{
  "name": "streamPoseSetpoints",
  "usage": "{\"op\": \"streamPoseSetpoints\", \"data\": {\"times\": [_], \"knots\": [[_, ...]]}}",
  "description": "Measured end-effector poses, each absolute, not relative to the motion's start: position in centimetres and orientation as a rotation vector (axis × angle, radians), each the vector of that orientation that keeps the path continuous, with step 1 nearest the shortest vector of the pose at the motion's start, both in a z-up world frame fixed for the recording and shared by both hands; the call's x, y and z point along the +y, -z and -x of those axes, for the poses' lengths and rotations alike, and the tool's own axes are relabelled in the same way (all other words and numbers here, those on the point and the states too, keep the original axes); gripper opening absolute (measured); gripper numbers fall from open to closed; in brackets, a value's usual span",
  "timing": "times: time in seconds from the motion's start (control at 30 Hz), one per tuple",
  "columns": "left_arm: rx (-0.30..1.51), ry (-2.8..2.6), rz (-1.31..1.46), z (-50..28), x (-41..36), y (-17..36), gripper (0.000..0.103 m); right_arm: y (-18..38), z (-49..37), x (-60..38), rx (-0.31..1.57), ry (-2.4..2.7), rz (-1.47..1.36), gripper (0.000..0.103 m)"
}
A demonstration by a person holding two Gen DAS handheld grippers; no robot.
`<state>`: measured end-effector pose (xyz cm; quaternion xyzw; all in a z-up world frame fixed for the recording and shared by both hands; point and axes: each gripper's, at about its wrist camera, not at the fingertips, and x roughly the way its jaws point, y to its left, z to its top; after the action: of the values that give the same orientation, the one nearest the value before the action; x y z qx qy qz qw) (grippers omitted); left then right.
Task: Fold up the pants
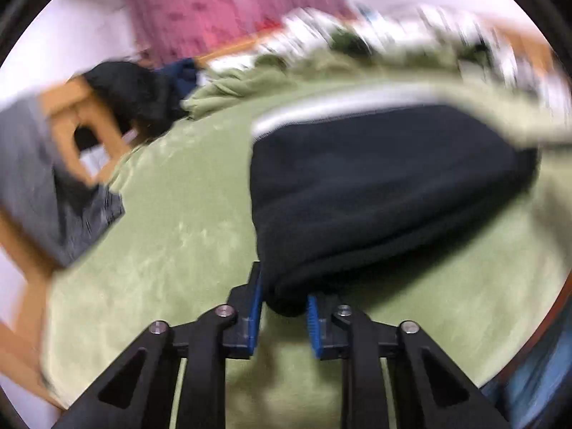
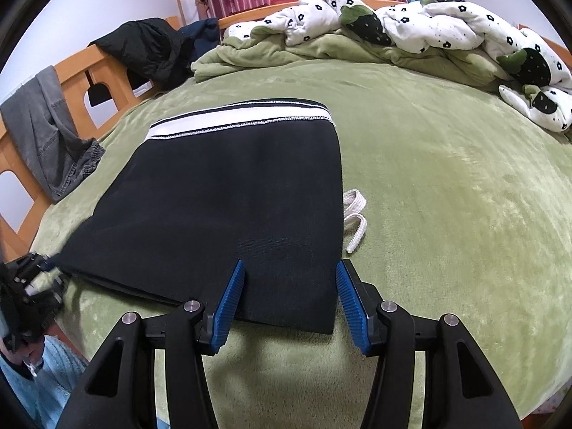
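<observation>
On the left, gray trousers [image 2: 53, 136] hang over the wooden bed frame [image 2: 77, 60]. The left claw [image 1: 284, 307] is clamped on a corner of the folded black pants [image 2: 228, 207], which lie on the green blanket [image 2: 447, 196] of the bed, white waistband at the far end. The right claw [image 2: 290, 295] stands open over their near edge, pads not pressing. A white drawstring [image 2: 354, 214] pokes out at right.

folded black pants [image 2: 228, 214] on green blanket [image 2: 447, 196] | right claw [image 2: 290, 286] open over near edge
</observation>
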<state>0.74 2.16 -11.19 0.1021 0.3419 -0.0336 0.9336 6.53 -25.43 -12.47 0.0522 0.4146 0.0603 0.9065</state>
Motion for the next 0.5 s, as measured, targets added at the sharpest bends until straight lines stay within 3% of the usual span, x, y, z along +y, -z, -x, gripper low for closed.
{"op": "streamPoseSetpoints", "data": {"times": [0.1, 0.3, 0.5], "knots": [[0.829, 0.088, -0.075, -1.3, 3.8, 13.7, 0.017, 12.8, -6.4, -25.5, 0.86, -0.125, -0.098, 0.053], [0.841, 0.147, 0.024, 0.4, 5.9, 12.6, 0.019, 12.9, -6.3, -25.9, 0.871, -0.141, -0.08, 0.054], [0.767, 0.219, 0.155, 0.4, 7.9, 10.1, 0.034, 10.9, -5.6, -26.4, 0.737, -0.165, -0.126, 0.054]]}}
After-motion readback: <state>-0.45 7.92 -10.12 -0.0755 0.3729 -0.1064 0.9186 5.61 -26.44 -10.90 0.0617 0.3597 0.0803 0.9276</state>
